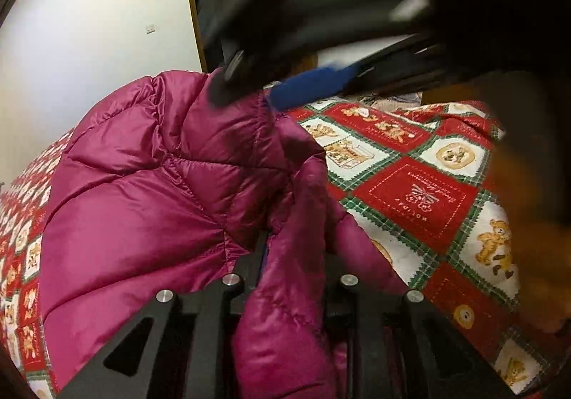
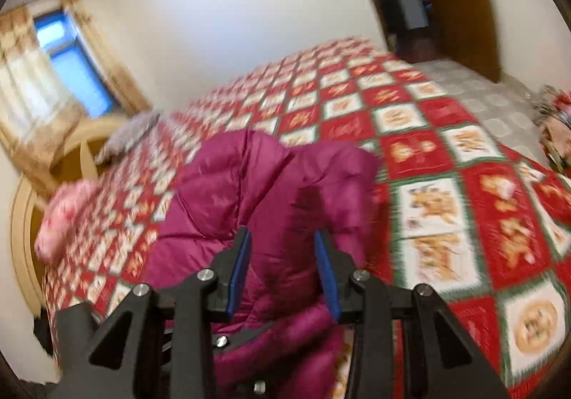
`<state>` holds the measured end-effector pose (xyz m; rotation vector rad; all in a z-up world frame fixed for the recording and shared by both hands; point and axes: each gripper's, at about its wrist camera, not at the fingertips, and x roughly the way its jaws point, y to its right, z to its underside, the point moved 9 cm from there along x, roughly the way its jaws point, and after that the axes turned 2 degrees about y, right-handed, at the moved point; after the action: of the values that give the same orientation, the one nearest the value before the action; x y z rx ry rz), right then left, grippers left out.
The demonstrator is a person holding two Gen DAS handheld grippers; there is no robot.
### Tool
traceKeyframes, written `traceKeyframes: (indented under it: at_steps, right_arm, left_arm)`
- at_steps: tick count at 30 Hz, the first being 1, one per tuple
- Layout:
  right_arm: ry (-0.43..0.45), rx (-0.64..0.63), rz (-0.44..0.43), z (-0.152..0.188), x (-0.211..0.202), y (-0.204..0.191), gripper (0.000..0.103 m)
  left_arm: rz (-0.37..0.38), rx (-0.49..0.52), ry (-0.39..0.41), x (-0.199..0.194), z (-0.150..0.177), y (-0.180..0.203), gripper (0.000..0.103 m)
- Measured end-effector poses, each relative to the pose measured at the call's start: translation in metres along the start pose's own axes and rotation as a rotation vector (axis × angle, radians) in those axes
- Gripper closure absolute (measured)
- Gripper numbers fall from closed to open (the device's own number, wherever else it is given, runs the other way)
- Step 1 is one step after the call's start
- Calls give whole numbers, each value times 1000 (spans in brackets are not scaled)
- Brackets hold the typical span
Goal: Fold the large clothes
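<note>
A shiny magenta quilted puffer jacket point(image 1: 150, 185) lies bunched on a bed covered by a red, white and green checked quilt with teddy-bear patches point(image 1: 421, 192). In the left wrist view the left gripper point(image 1: 291, 274) is clamped on a fold of the jacket, fabric bulging up between its black fingers. The right gripper point(image 2: 283, 267), with blue pads point(image 2: 238, 270), hangs just above the jacket with its jaws apart. In the right wrist view a pink pillow point(image 2: 60, 217) sits far left by the headboard, and a wooden door point(image 2: 460, 3) stands far right.
</note>
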<state>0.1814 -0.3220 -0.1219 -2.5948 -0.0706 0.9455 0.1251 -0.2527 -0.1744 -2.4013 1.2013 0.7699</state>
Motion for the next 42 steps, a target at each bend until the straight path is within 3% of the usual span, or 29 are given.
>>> traceKeyframes:
  at_steps: [4, 6, 11, 14, 17, 19, 23, 24, 26, 29, 31, 35, 37, 39, 41, 42]
  right_arm:
    - [-136, -42, 83, 19, 45, 11, 64]
    - [-151, -30, 86, 24, 52, 16, 66]
    - [-149, -23, 74, 36, 61, 25, 66]
    - [-139, -1, 54, 39, 60, 29, 66]
    - [-131, 30, 35, 44, 52, 29, 66]
    - [-138, 13, 50, 44, 45, 27, 65]
    - [-154, -52, 118, 36, 19, 23, 62]
    - [-140, -64, 147, 28, 8, 21, 62]
    - [-96, -87, 205, 9, -12, 16, 61]
    - [-38, -37, 195, -22, -30, 3, 59]
    - [-29, 94, 122, -42, -30, -8, 54]
    - [-31, 331, 35, -54, -4, -17, 49]
    - [-26, 377, 54, -46, 16, -16, 49]
    - [-45, 357, 133, -30, 38, -2, 49]
    - [-38, 301, 210, -17, 45, 14, 54]
    - [-26, 266, 247, -14, 45, 21, 62]
  left_arm:
    - [-2, 42, -9, -20, 6, 0, 67]
    - [-3, 67, -5, -37, 14, 2, 60]
    - [37, 119, -12, -88, 42, -1, 55]
    - [121, 62, -24, -114, 49, -20, 55]
    - [195, -60, -15, -137, 42, -50, 55]
    - [154, -152, -1, -141, 28, -84, 55]
    - [-2, -352, 38, -131, 4, -168, 44]
    - [-56, -408, 26, -121, 0, -189, 43]
    - [-87, -474, -5, -96, -12, -207, 43]
    - [-114, -460, -17, -65, -26, -208, 43]
    - [-220, -434, -70, -44, -23, -208, 43]
    - [-285, -446, -108, -21, -10, -192, 42]
    - [-321, -426, -94, -24, -8, -185, 39]
    - [-323, -384, -91, -24, -8, -181, 37]
    - [-292, -396, -83, -21, -7, -187, 34]
    - [-274, -427, -81, -19, -5, -191, 31]
